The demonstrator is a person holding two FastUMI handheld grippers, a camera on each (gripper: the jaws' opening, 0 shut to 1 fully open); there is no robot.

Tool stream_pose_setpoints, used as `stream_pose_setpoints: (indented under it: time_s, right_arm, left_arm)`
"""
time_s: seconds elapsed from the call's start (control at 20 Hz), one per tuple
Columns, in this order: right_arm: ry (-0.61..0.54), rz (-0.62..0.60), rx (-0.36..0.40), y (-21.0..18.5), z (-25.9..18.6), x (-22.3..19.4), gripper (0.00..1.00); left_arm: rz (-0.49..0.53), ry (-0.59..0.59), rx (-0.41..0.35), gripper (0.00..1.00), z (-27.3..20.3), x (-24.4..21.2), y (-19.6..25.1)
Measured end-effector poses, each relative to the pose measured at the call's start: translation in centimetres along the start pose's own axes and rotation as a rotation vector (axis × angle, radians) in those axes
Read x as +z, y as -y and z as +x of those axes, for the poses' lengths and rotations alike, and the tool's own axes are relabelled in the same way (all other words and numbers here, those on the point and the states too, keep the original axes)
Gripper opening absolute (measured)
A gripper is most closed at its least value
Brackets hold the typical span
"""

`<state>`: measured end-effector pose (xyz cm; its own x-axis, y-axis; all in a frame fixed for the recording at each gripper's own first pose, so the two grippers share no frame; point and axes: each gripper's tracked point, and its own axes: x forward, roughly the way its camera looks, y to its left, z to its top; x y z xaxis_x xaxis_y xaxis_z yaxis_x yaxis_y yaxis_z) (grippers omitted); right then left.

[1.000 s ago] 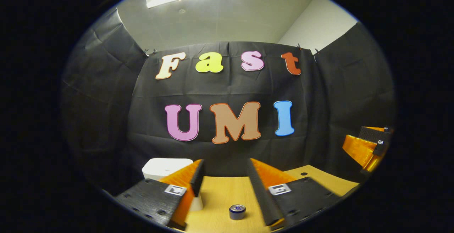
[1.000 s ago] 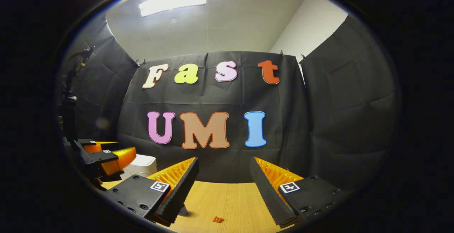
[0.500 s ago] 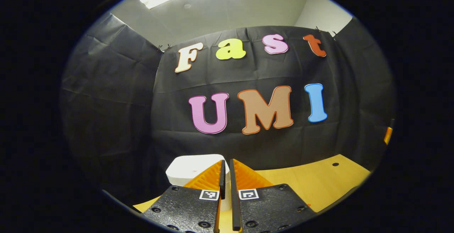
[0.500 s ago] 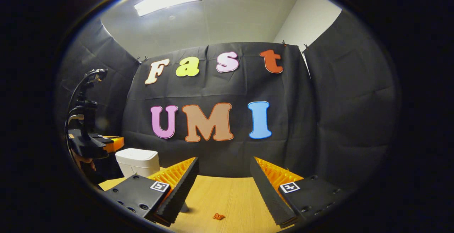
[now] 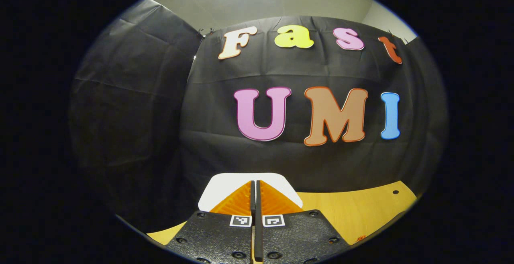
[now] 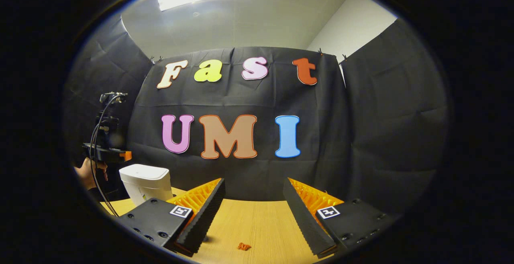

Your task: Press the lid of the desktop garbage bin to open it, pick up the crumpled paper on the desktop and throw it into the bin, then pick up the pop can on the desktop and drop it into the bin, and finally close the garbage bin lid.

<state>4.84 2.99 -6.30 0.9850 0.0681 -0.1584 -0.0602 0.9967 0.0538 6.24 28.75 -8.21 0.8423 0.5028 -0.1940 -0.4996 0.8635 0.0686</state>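
The left gripper (image 5: 253, 185) has its jaws pressed together, right over the white bin (image 5: 217, 191) lid. The right gripper (image 6: 251, 199) waits far right, jaws spread.

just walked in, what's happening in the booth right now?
A person holds a tool in each hand. The left tool, fingers shut with nothing between them, points at the closed lid of the white bin, apparently about to press it open. The right tool hangs open over the wooden desk, near a small orange scrap.
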Motion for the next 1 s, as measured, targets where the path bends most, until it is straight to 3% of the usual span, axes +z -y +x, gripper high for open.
stream_pose_setpoints:
  time_s: [0.4, 0.45, 0.55, 0.6, 0.8, 1.0]
  right_arm:
    - [-0.065, -0.031, -0.024, -1.0, 0.2, -1.4, 0.97]
    - [-0.065, -0.032, -0.028, -1.0, 0.3, -1.3, 0.97]
    - [-0.067, -0.03, -0.033, -1.0, 0.3, -1.4, 0.97]
    - [-0.068, -0.027, -0.026, -1.2, 0.3, -1.5, 0.97]
    - [-0.05, -0.017, -0.018, -1.3, -0.1, -1.0, 1.0]
    - [-0.052, -0.022, -0.016, -0.8, -0.3, -0.9, 0.97]
  left_arm:
    - [-0.032, -0.217, 0.015, 0.0, 3.9, -7.5, -0.7]
    - [0.009, -0.149, 0.021, 0.0, 4.3, -6.3, -0.9]
    - [0.144, -0.206, 0.023, 0.0, 4.5, -8.0, -0.7]
    - [0.185, -0.176, 0.027, 0.0, 4.3, -7.7, -0.8]
    - [0.098, -0.053, 0.042, 0.0, 4.5, -5.6, -0.6]
    - [0.107, 0.009, 0.019, 0.0, 3.8, -3.0, -0.2]
